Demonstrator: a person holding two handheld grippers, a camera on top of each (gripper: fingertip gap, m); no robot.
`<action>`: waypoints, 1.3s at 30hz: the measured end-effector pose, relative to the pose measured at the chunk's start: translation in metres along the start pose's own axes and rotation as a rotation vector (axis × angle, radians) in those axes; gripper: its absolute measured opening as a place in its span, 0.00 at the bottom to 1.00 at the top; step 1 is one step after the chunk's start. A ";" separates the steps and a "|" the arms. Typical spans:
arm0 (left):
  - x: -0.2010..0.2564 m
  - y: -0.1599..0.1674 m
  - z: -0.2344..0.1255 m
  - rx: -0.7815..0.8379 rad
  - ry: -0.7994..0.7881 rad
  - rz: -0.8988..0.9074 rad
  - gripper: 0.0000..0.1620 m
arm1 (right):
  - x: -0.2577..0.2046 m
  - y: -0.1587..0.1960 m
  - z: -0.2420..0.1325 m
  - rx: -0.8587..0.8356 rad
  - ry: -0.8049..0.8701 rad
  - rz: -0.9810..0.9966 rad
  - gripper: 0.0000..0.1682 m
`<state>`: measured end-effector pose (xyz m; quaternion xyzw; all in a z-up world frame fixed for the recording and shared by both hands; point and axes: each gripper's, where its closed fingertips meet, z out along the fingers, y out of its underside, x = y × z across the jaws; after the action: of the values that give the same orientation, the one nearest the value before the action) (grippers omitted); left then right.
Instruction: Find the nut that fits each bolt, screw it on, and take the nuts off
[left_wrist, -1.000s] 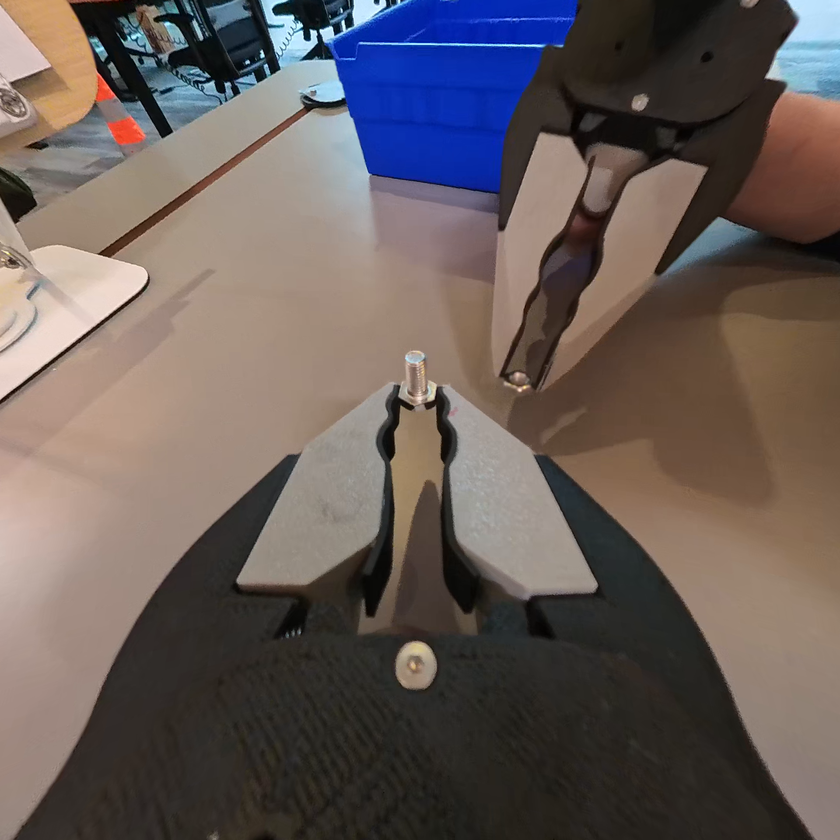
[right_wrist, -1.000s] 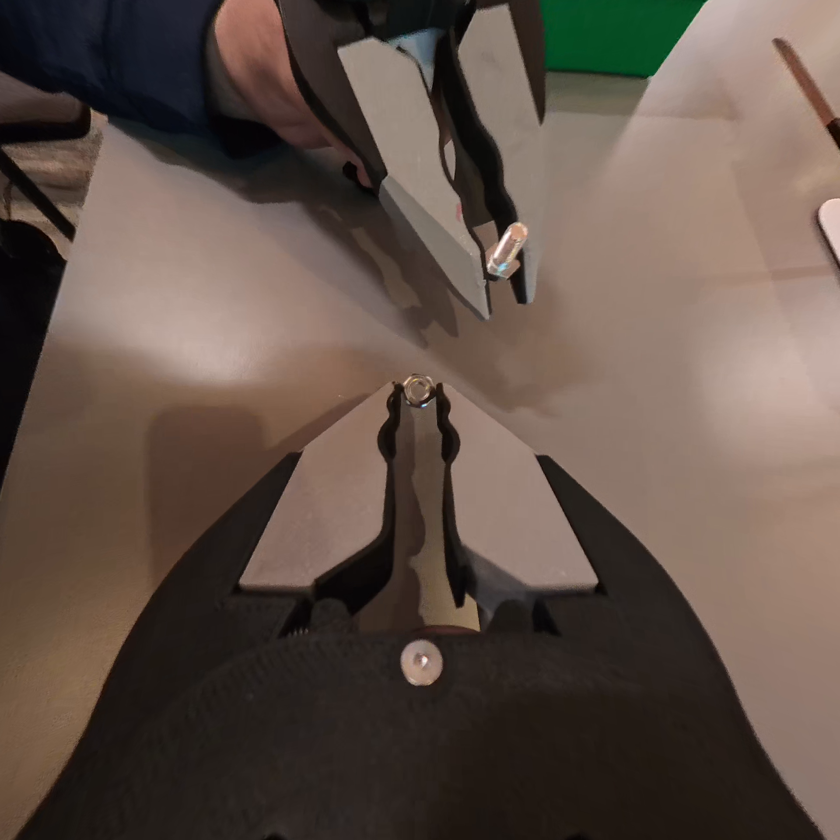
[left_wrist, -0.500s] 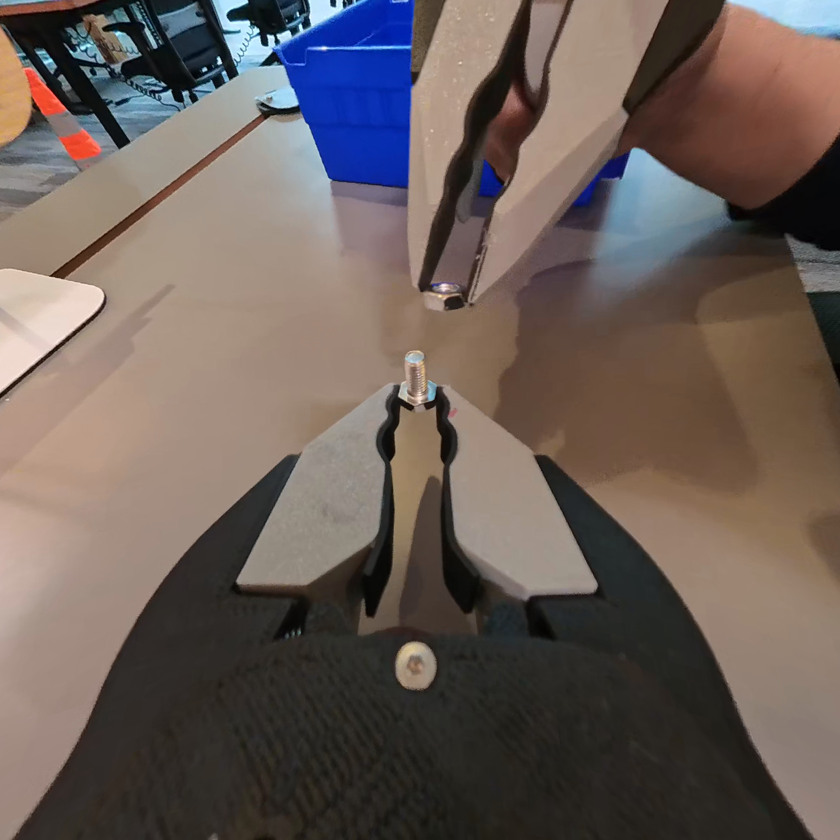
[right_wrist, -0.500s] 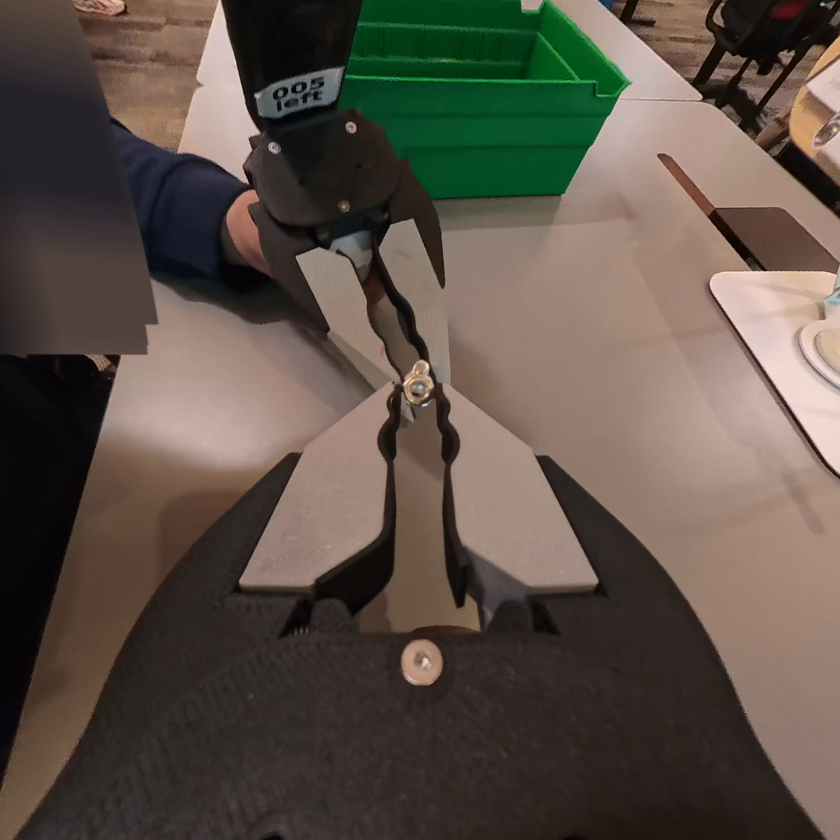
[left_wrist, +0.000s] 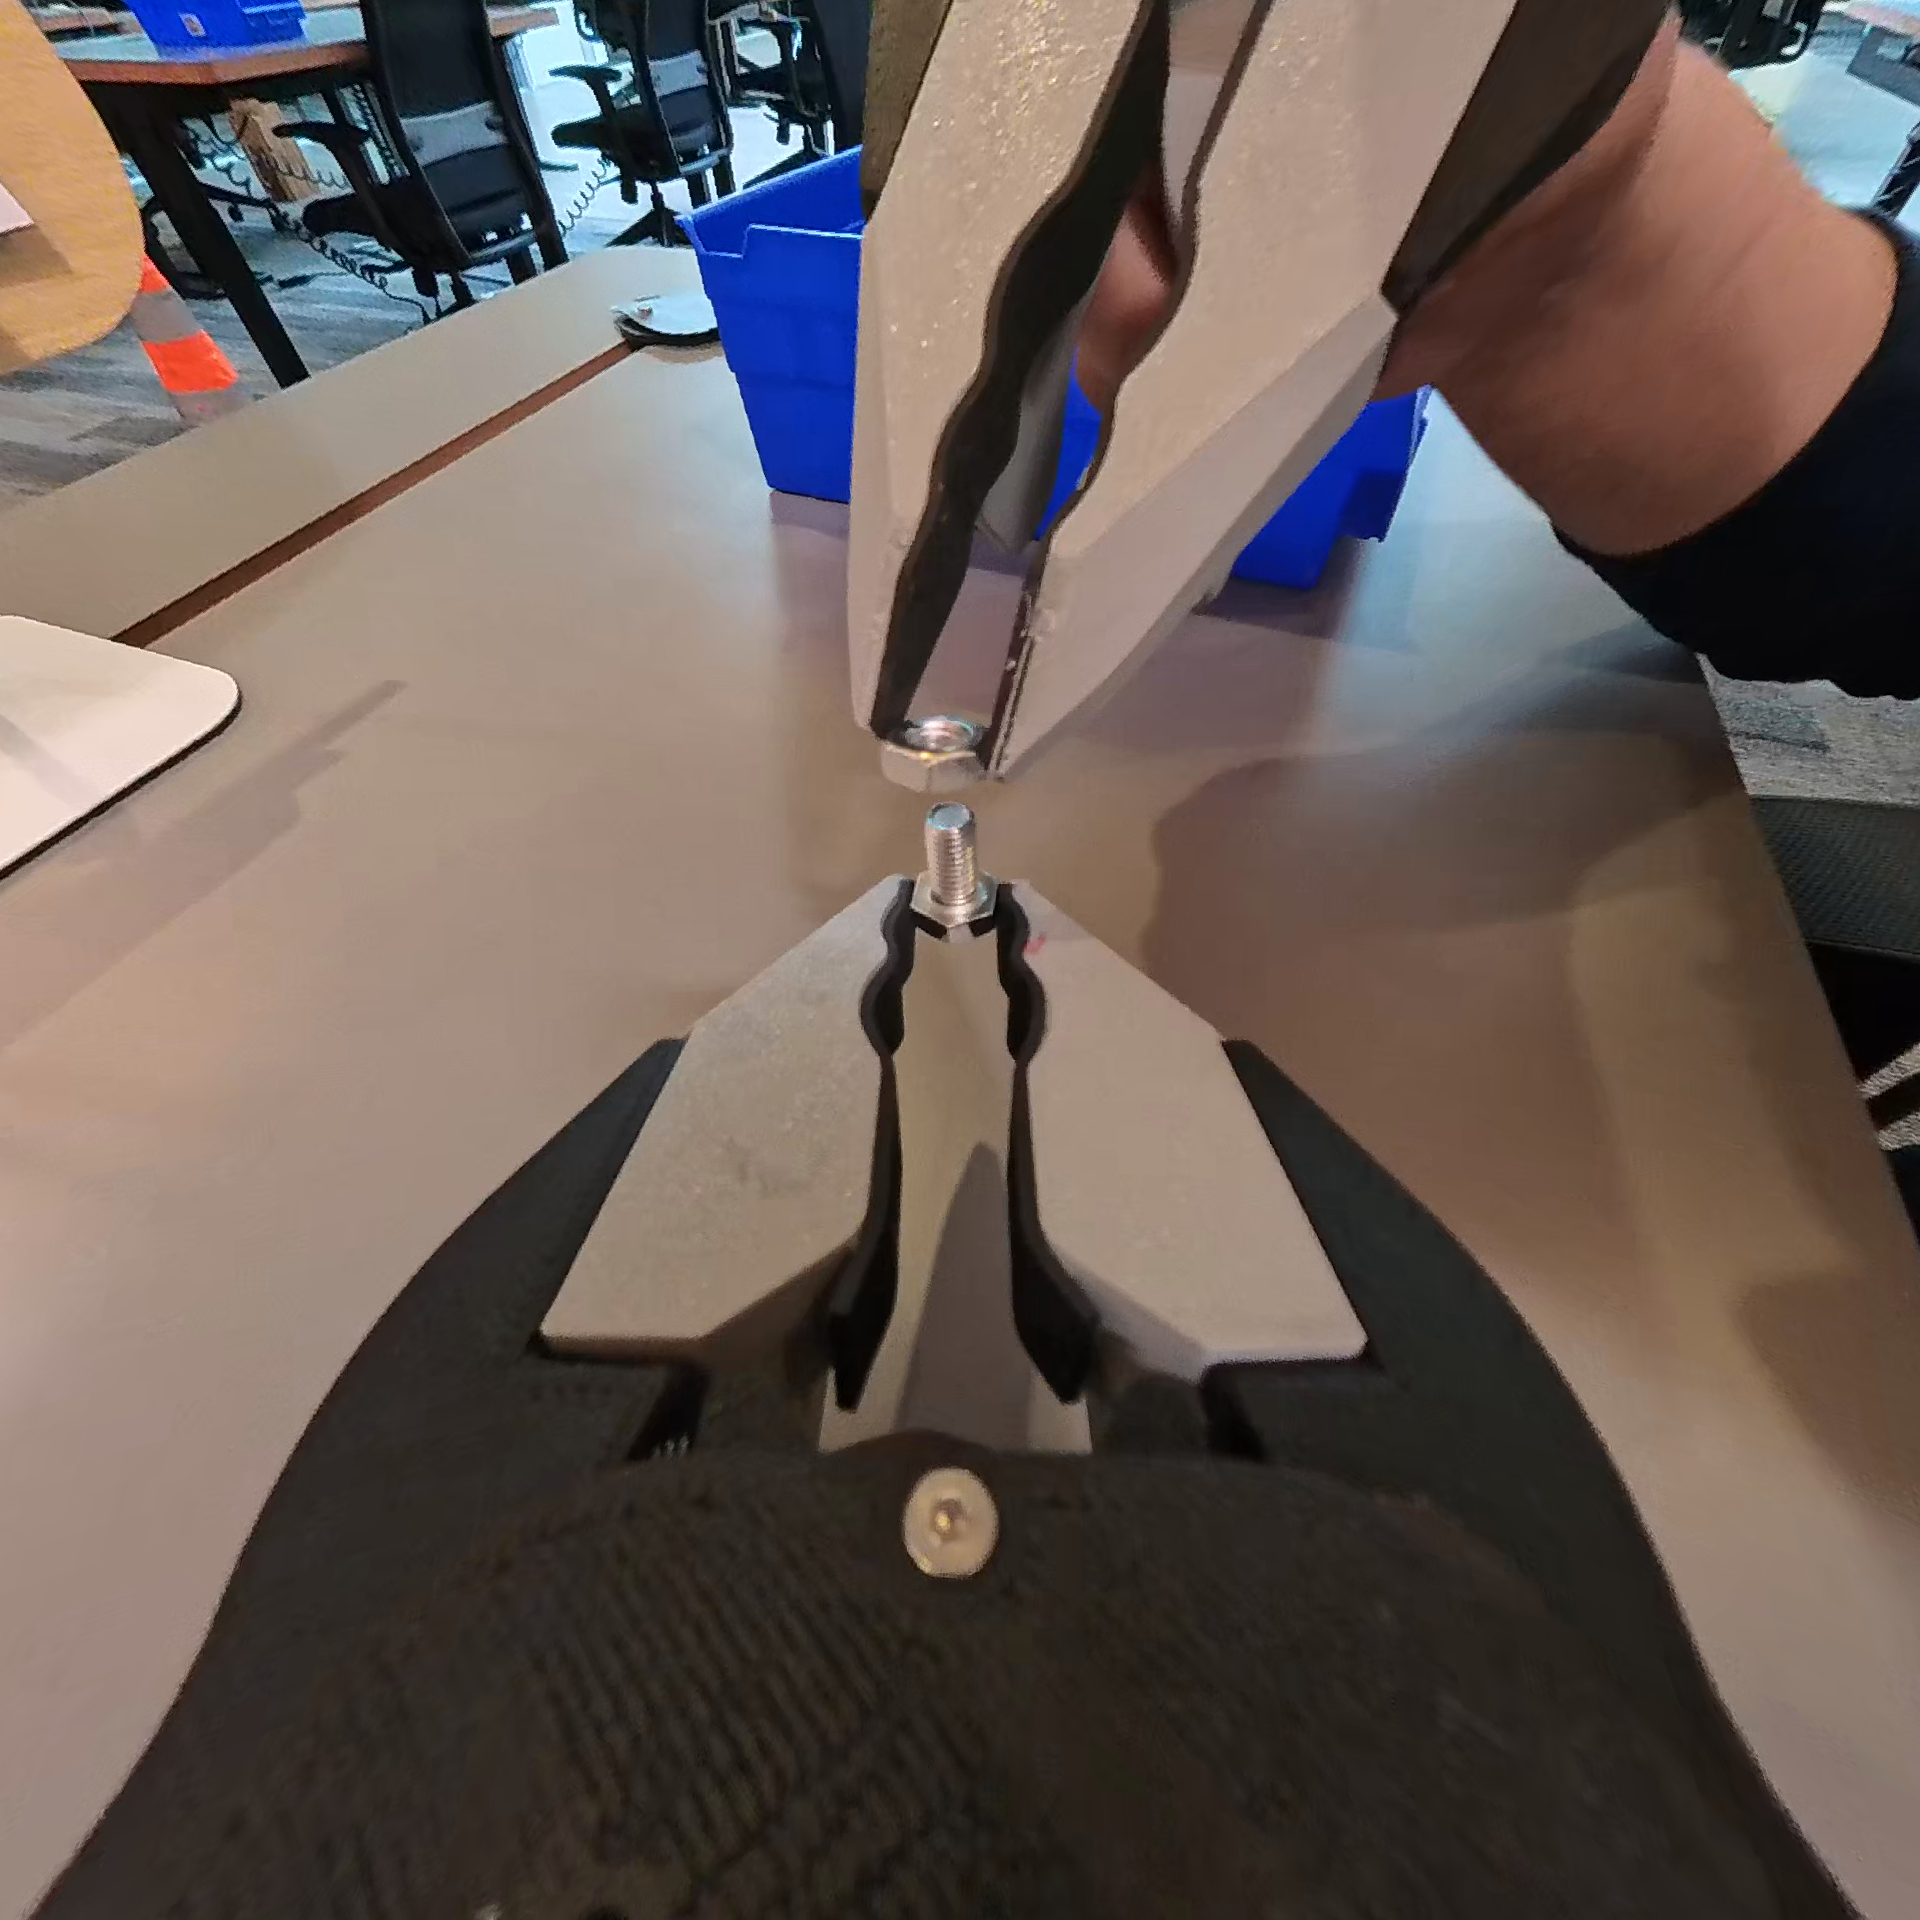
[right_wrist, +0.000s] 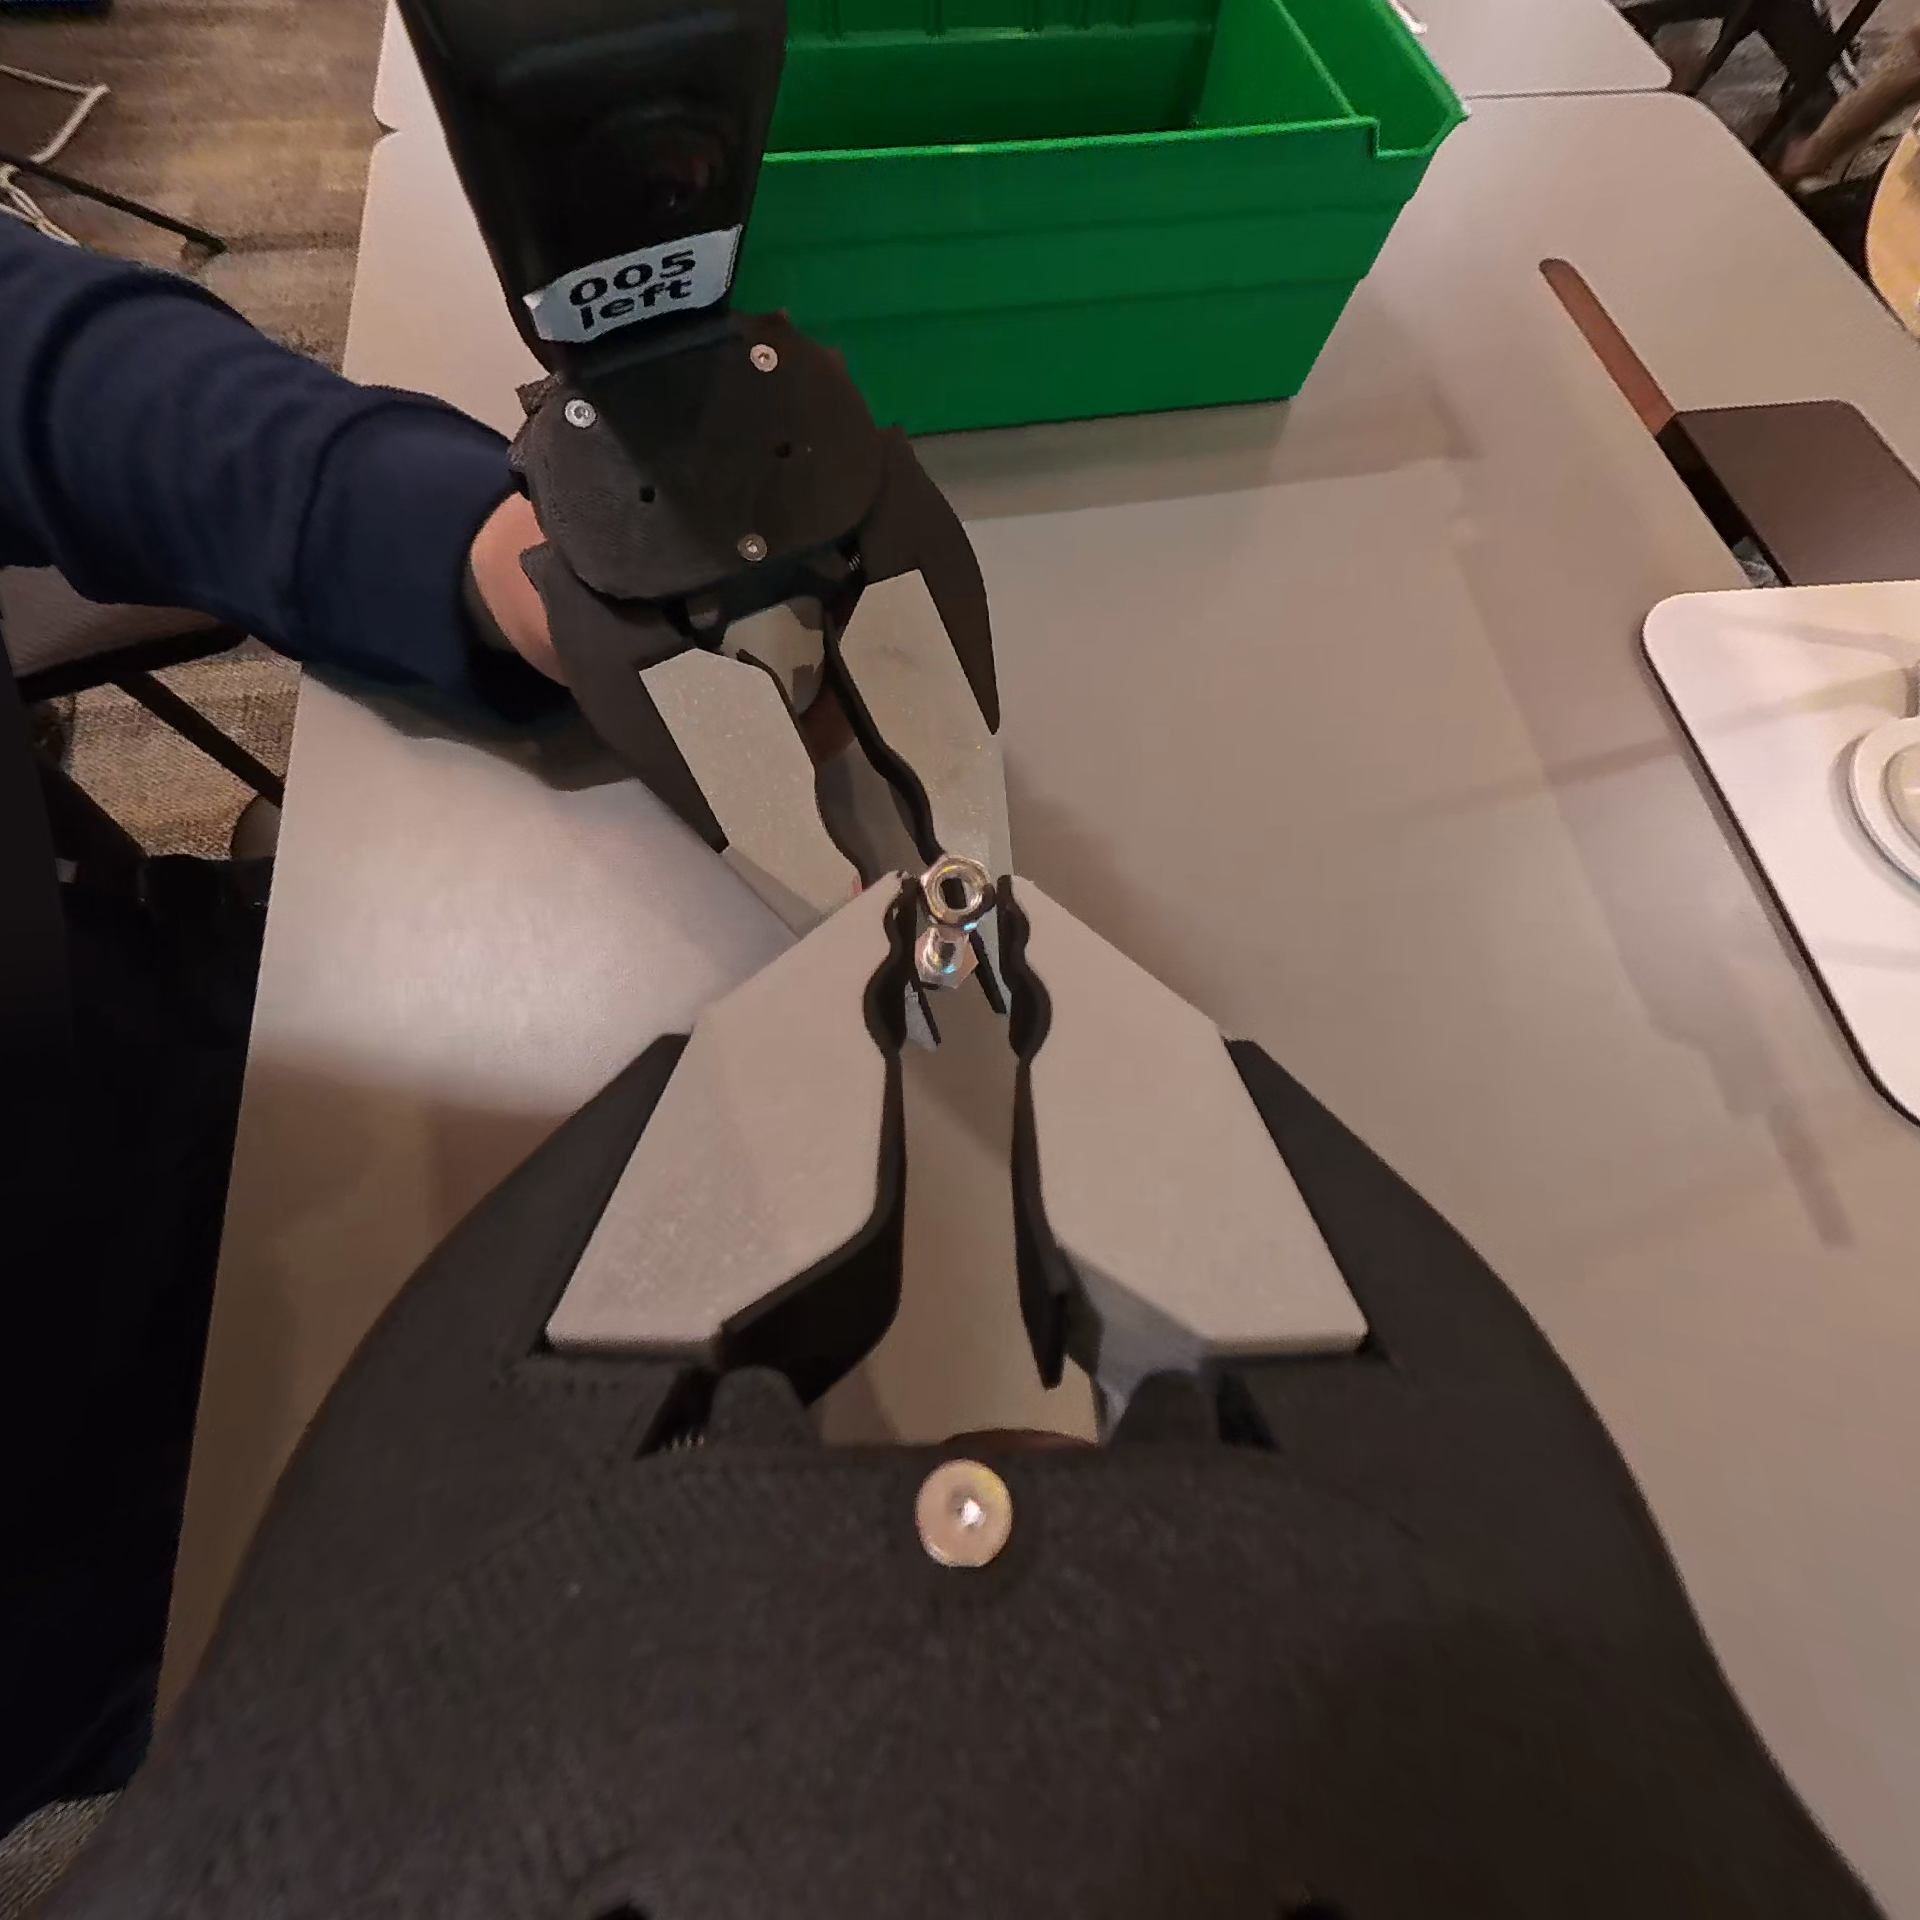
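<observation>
Right gripper (left_wrist: 940, 750) has dropped closer since half second ago; nut (left_wrist: 932, 750) now just above bolt (left_wrist: 950, 871) tip, small gap, not touching. Left gripper (left_wrist: 951, 914) jaws nearly closed, pinching bolt head, shaft upright. Right jaws nearly closed, clamping nut. Blue bin (left_wrist: 800, 384) behind, green bin (right_wrist: 1081, 208) far side, white pad (left_wrist: 73, 727) on table (left_wrist: 468, 831).

Shiny bare metal on bolt (left_wrist: 951, 854) and nut (left_wrist: 932, 750). Matt, grainy grey plastic fingers (left_wrist: 748, 1174); smooth, faintly glossy table (left_wrist: 468, 831). Glossy plastic blue bin (left_wrist: 790, 343).
</observation>
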<state>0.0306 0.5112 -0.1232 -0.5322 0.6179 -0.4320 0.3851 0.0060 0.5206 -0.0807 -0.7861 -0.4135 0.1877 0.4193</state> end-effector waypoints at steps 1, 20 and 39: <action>0.000 0.000 0.000 0.001 0.000 -0.001 0.08 | 0.000 0.001 0.000 -0.008 0.001 0.000 0.07; 0.001 0.002 0.002 -0.017 0.002 0.001 0.08 | -0.002 0.013 0.006 -0.114 0.047 -0.039 0.07; 0.003 0.002 0.002 -0.028 0.005 0.000 0.08 | -0.002 0.014 0.005 -0.063 0.036 -0.009 0.07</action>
<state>0.0317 0.5085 -0.1259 -0.5365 0.6249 -0.4246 0.3760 0.0084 0.5167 -0.0946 -0.8003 -0.4151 0.1583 0.4027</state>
